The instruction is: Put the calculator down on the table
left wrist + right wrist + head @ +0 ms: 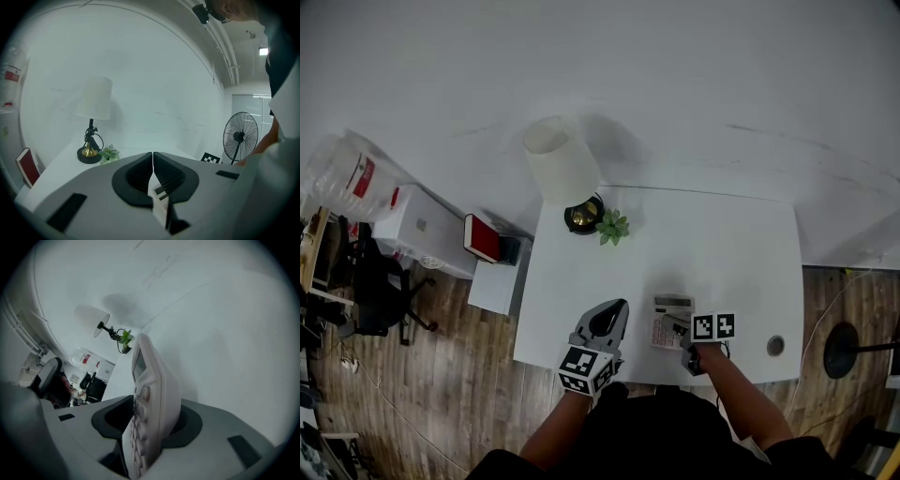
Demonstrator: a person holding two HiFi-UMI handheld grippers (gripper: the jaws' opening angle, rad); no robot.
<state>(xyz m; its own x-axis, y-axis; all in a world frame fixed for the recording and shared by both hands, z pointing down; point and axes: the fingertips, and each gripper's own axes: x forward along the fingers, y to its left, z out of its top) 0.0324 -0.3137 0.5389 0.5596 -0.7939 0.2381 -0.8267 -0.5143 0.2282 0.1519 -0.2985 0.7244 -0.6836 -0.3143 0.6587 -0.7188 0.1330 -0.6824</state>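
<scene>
Right jaws: the right gripper [157, 401] [682, 330] has its jaws partly apart with the calculator [152, 380] [670, 319] between them. The key face is toward one jaw and the back toward the other. A dark gap shows beside the keys, so the jaws are not clamped.
Calculator: it lies on the bench [722, 253], its near end between the right jaws and its display end pointing away from them.
Left jaws: the left gripper [153, 157] [614, 309] has its jaws together, with nothing between them. It is beside the right jaws and apart from the calculator.
Edges: the bench's near edge runs just behind both sets of jaws.
Open room: bare bench lies ahead of the right jaws. The lamp [562, 164] and plant [612, 226] stand well ahead of the left jaws, at the far edge.
</scene>
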